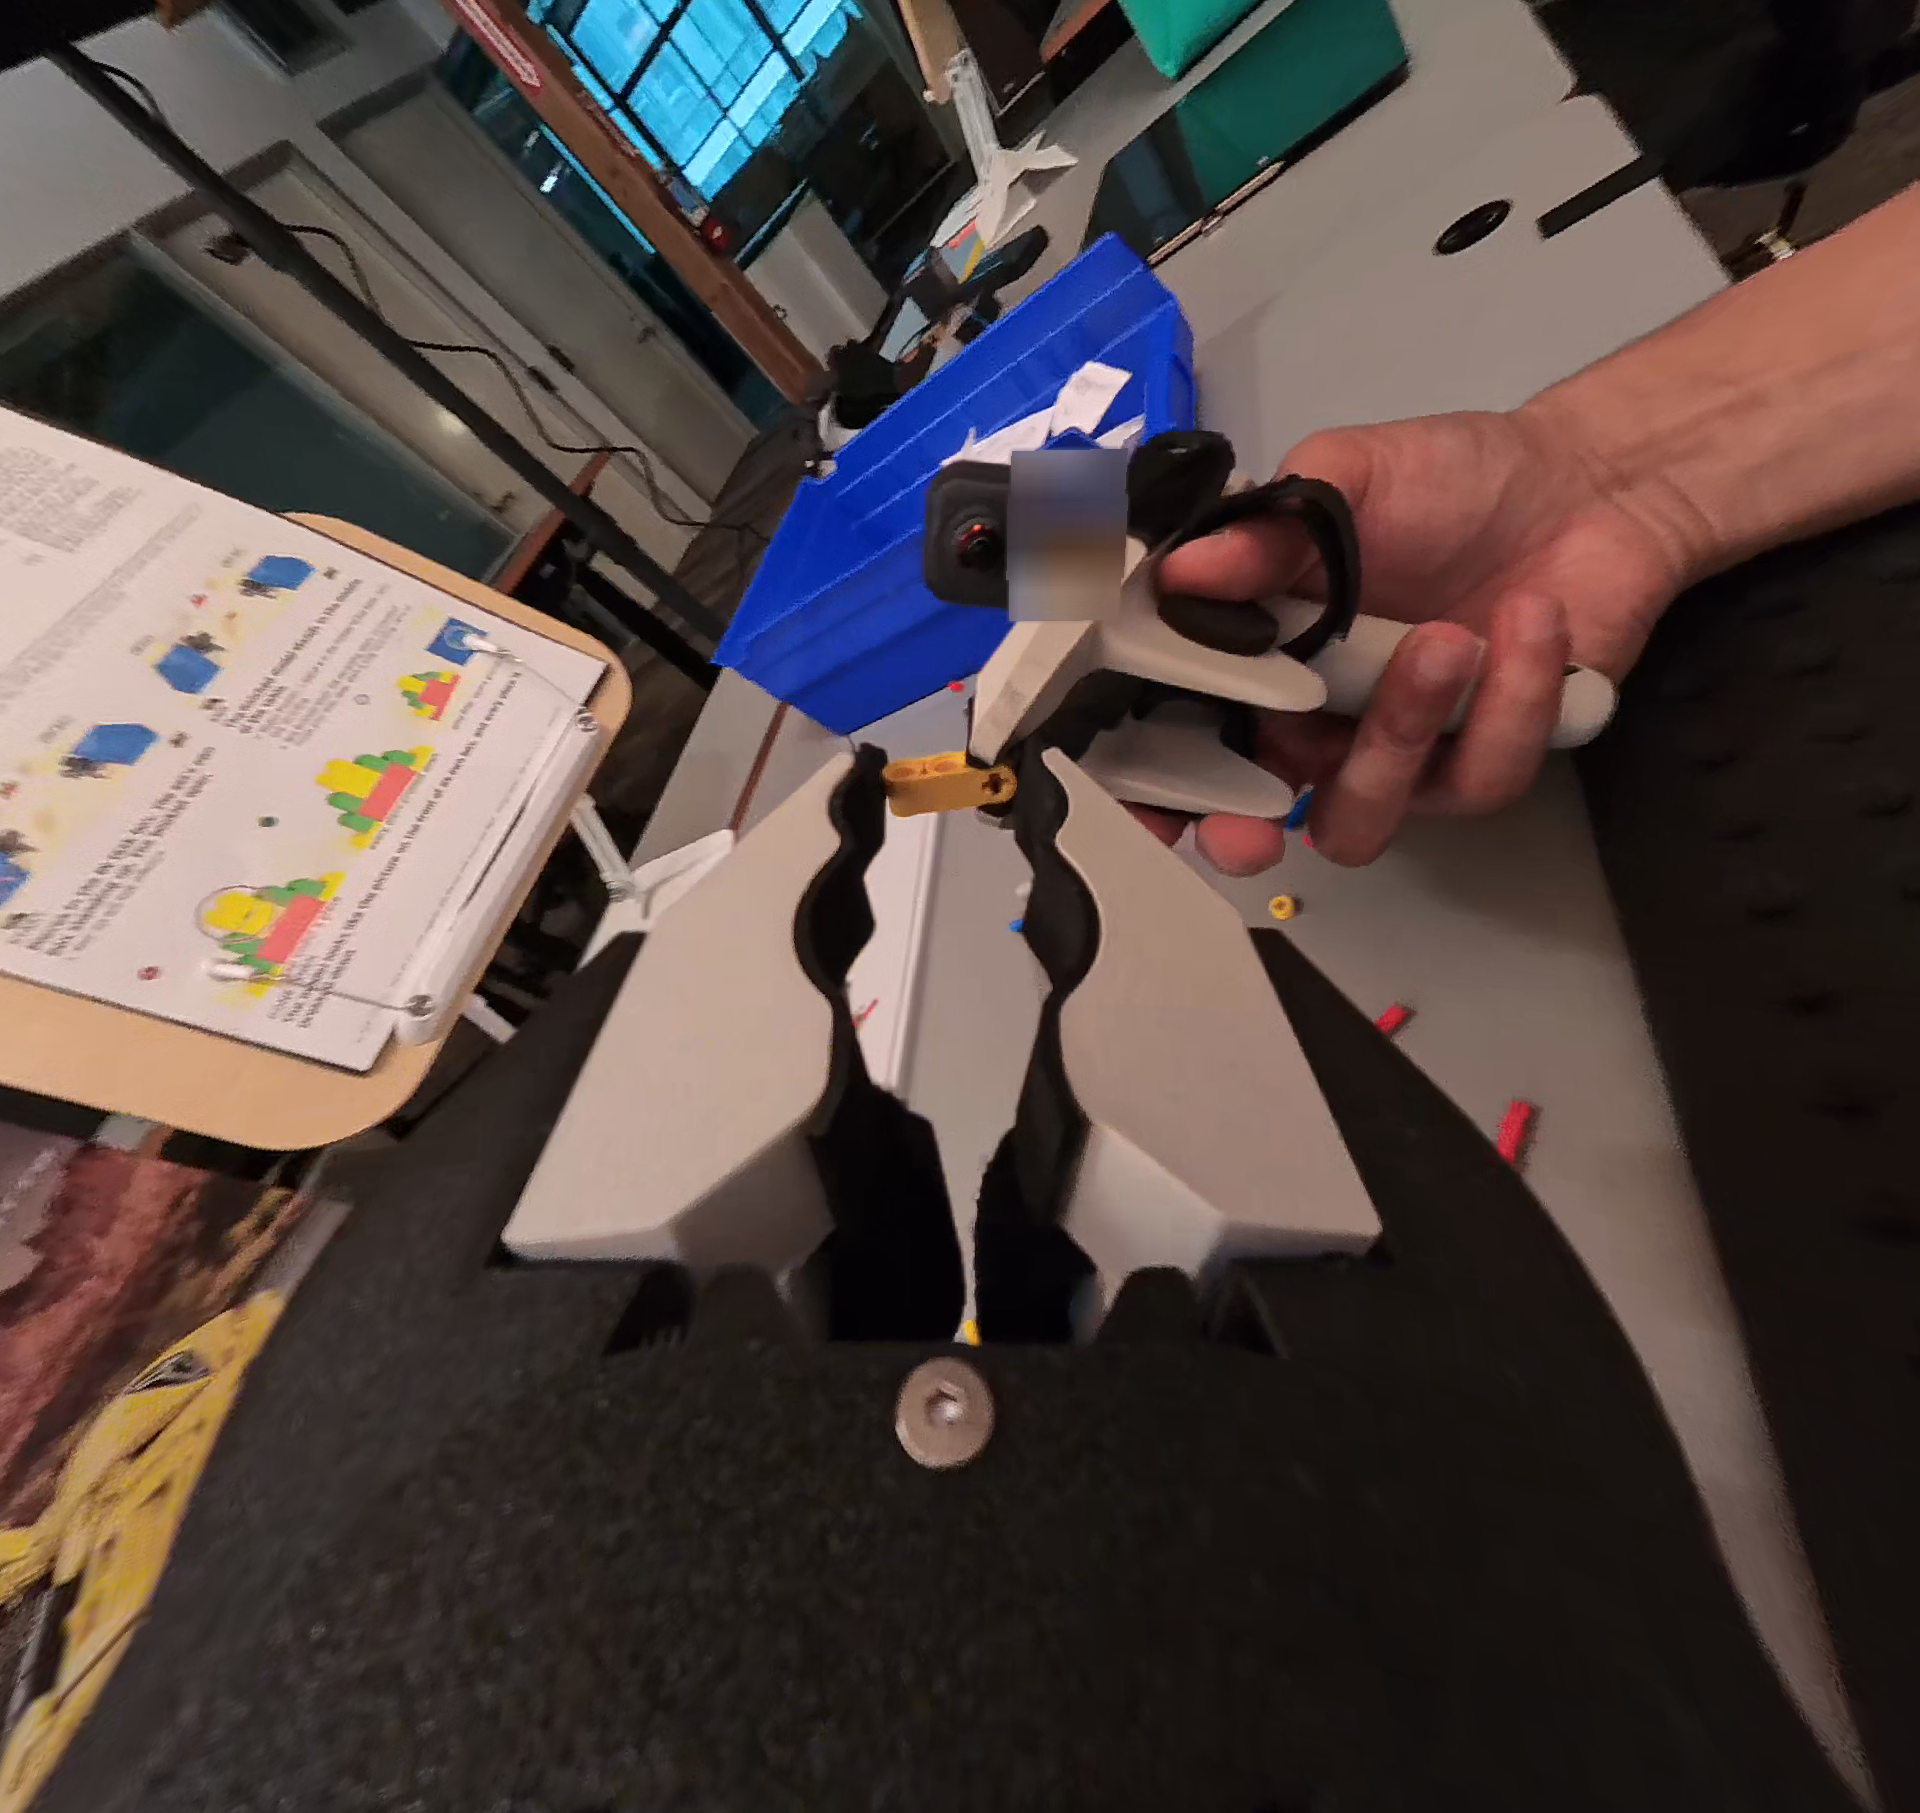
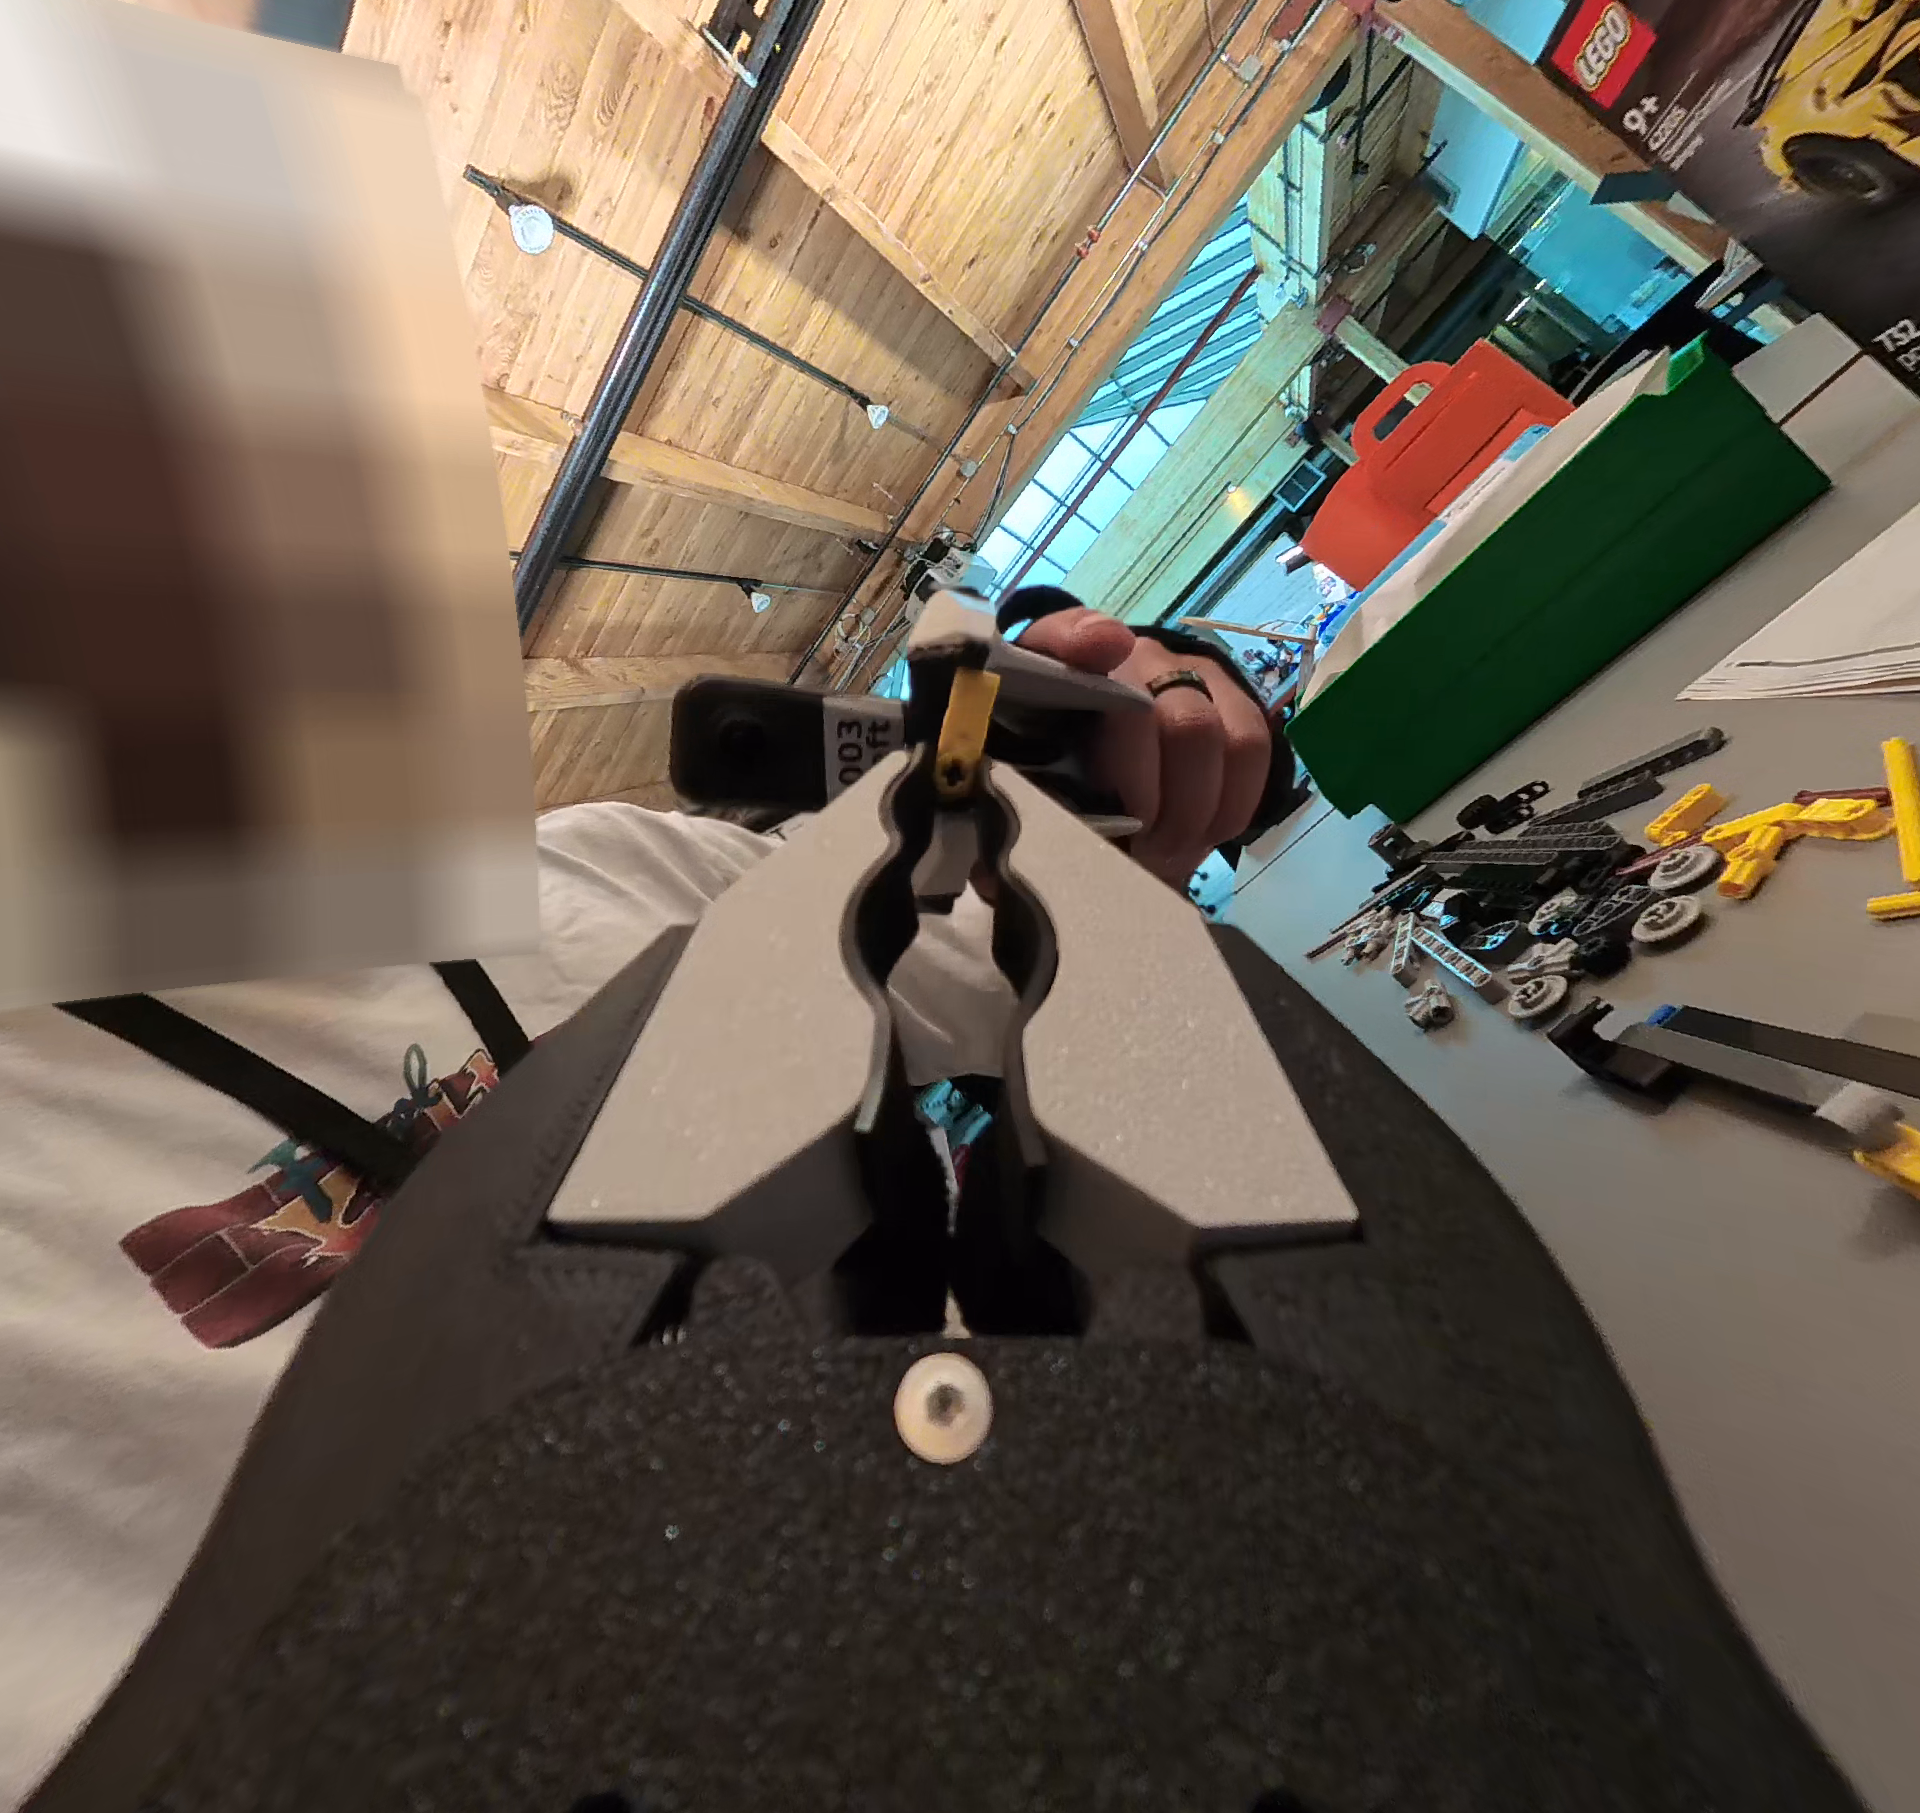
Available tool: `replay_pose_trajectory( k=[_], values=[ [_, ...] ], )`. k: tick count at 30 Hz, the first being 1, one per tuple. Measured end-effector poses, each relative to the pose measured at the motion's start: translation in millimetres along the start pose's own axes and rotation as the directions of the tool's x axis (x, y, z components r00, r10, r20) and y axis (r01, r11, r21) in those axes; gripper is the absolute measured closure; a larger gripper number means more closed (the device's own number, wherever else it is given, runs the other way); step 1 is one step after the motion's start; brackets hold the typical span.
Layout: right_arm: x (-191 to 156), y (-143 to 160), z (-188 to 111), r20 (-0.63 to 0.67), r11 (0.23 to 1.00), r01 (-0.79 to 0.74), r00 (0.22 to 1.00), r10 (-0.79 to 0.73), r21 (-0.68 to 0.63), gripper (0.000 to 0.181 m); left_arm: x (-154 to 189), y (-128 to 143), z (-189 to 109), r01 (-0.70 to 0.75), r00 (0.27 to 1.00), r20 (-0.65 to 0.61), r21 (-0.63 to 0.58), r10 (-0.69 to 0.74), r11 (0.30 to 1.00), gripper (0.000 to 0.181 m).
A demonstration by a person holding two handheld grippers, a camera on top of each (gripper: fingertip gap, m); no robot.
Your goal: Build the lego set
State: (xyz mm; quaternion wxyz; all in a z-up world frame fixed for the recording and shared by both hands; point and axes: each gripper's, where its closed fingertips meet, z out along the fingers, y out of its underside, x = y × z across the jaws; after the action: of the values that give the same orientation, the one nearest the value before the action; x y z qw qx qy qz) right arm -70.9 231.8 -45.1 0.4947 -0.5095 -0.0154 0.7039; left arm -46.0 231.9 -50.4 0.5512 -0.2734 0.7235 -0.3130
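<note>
A short yellow Lego beam [image 1: 940, 787] with a cross hole at one end hangs in the air between both grippers. My left gripper [image 1: 951, 781] is shut on it, the beam lying crosswise between the fingertips. My right gripper [image 2: 951, 781] is shut on the beam's [image 2: 966, 724] cross-hole end. In the left wrist view the right gripper [image 1: 987, 755] comes in from the right, held by a hand [image 1: 1455, 620]. In the right wrist view the left gripper [image 2: 951, 657] faces mine from beyond the beam, also held by a hand.
A blue bin [image 1: 935, 516] with paper slips stands behind the grippers on the grey table [image 1: 1351, 309]. An instruction sheet [image 1: 260, 776] sits on a stand at left. Small red and yellow parts [image 1: 1392, 1017] lie loose. A green bin [image 2: 1558, 620] and a pile of black, grey and yellow parts [image 2: 1558, 880] show at right. The grippers are tip to tip, or close to it.
</note>
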Motion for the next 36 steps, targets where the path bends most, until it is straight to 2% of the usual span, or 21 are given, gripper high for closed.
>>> replay_pose_trajectory(
  k=[4, 7, 14, 17, 19, 21, 23, 24, 26, 29, 32, 34, 36],
  values=[
    [5.2, 16.9, -1.2, -0.052, 0.991, 0.033, 0.998, -0.040, -0.127, 0.175, 15.8, 6.1, -6.3, 0.013, 0.980, -0.200, -0.023, -0.017, 1.000, 0.158],
    [3.9, 25.9, 1.8, -0.037, 0.982, 0.033, 0.999, -0.040, -0.183, 0.175, 21.4, 6.0, -12.9, -0.023, 0.959, -0.282, -0.016, 0.017, 1.000, 0.158],
    [6.6, 29.9, 2.2, -0.046, 0.978, 0.023, 0.998, -0.033, -0.205, 0.175, 23.9, 8.7, -15.3, -0.145, 0.949, -0.284, -0.012, 0.135, 0.989, 0.158],
    [7.8, 30.2, 2.5, -0.056, 0.978, 0.044, 0.997, -0.056, -0.206, 0.175, 25.5, 9.4, -16.0, -0.152, 0.947, -0.288, -0.009, 0.143, 0.988, 0.158],
    [17.6, 31.4, -0.8, -0.130, 0.968, 0.084, 0.985, -0.117, -0.236, 0.176, 26.7, 17.0, -16.5, -0.121, 0.948, -0.301, -0.048, 0.101, 0.992, 0.158],
    [33.2, 27.8, -14.2, -0.256, 0.945, 0.157, 0.938, -0.234, -0.288, 0.175, 24.1, 30.6, -20.3, -0.028, 0.958, -0.288, -0.118, -0.008, 0.993, 0.146],
    [51.7, 24.6, -36.2, -0.383, 0.879, 0.258, 0.824, -0.417, -0.401, 0.176, 40.6, 56.1, -28.8, 0.107, 0.922, -0.340, -0.236, -0.185, 0.966, 0.156],
    [58.8, 24.0, -45.9, -0.416, 0.844, 0.290, 0.768, -0.487, -0.451, 0.175, 56.2, 75.0, -32.5, 0.145, 0.890, -0.369, -0.330, -0.269, 0.933, 0.151],
    [65.1, 21.2, -54.8, -0.450, 0.823, 0.318, 0.715, -0.535, -0.471, 0.175, 82.7, 100.5, -33.4, 0.185, 0.858, -0.370, -0.423, -0.356, 0.887, 0.152],
    [64.4, 21.2, -53.6, -0.455, 0.824, 0.326, 0.710, -0.537, -0.463, 0.175, 106.4, 124.2, -28.6, 0.214, 0.838, -0.331, -0.532, -0.434, 0.819, 0.152],
    [59.2, 24.4, -50.3, -0.435, 0.826, 0.332, 0.726, -0.532, -0.456, 0.175, 109.5, 129.8, -18.2, 0.260, 0.826, -0.286, -0.570, -0.485, 0.779, 0.156],
    [55.1, 23.5, -49.6, -0.427, 0.831, 0.338, 0.736, -0.526, -0.441, 0.175, 110.3, 130.7, -13.3, 0.288, 0.804, -0.276, -0.595, -0.527, 0.751, 0.174],
    [51.3, 21.3, -49.9, -0.424, 0.842, 0.342, 0.747, -0.513, -0.416, 0.175, 113.1, 128.4, -9.1, 0.306, 0.786, -0.283, -0.595, -0.550, 0.744, 0.178]
  ],
)
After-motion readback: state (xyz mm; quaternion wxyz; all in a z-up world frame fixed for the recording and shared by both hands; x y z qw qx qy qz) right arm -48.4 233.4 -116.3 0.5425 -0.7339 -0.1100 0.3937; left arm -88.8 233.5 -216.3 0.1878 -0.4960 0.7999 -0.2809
